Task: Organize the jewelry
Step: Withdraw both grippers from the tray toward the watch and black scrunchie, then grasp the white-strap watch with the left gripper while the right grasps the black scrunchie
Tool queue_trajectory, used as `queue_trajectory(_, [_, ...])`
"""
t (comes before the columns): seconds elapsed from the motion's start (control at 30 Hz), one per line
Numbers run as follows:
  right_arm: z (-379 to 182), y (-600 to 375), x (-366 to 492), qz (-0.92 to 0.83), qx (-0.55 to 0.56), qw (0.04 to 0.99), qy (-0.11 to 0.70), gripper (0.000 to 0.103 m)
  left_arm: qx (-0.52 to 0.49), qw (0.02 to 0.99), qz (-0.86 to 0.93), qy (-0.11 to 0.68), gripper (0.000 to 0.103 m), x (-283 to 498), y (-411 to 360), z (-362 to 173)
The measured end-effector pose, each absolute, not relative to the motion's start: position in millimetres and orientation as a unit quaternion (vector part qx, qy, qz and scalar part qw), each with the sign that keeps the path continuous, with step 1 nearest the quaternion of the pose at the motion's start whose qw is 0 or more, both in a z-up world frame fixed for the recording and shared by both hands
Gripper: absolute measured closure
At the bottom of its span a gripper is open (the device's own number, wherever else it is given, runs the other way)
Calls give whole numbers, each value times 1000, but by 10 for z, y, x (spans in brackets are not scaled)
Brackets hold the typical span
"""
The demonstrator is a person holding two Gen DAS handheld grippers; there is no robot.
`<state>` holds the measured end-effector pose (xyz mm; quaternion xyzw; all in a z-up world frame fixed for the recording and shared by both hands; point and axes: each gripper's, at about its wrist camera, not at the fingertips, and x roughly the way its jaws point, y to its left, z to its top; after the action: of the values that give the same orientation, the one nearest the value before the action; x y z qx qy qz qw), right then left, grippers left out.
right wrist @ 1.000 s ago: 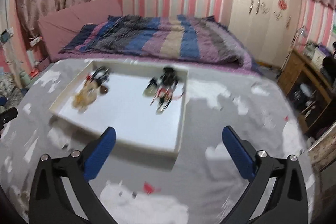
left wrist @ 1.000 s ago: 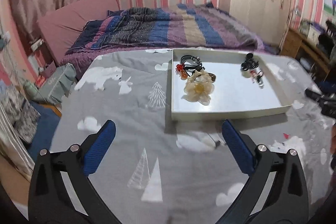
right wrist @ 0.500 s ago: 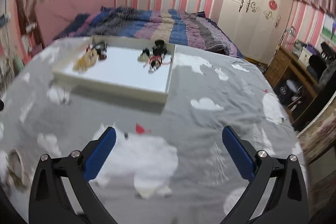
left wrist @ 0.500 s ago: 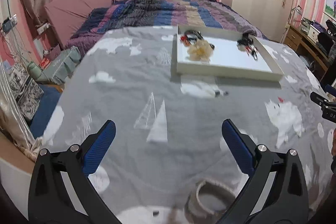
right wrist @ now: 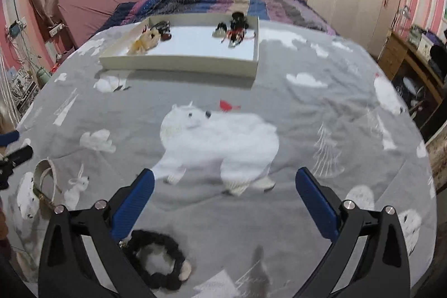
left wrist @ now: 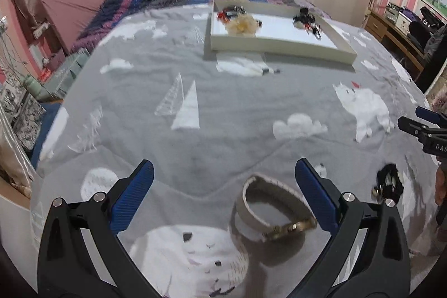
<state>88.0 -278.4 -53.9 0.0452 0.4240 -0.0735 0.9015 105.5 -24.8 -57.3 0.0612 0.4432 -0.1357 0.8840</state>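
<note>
The left gripper point(left wrist: 223, 197), jaws spread wide and empty, hovered over the pale band point(left wrist: 272, 210), which lay just right of centre between them. The right gripper point(right wrist: 223, 203), likewise agape, had the black scrunchie point(right wrist: 156, 259) near its left jaw. The tray point(right wrist: 178, 63) sat far off on the grey bedspread point(right wrist: 293, 116) in a pink-striped bedroom.

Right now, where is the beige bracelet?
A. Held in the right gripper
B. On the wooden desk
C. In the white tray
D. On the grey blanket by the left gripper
D. The bracelet lies on the blanket between the open left gripper's fingers, far from the tray.
</note>
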Motion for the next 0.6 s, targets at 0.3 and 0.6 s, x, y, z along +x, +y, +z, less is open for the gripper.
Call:
queue_trajectory(0.3, [-551, -2609, 733, -70, 15, 891, 448, 3, 76, 872, -136, 465, 3, 978, -265, -673])
queue_trajectory(0.6, [-768, -2537, 707, -66, 1, 869, 490, 18, 79, 859, -148, 483, 11, 1044, -306, -732])
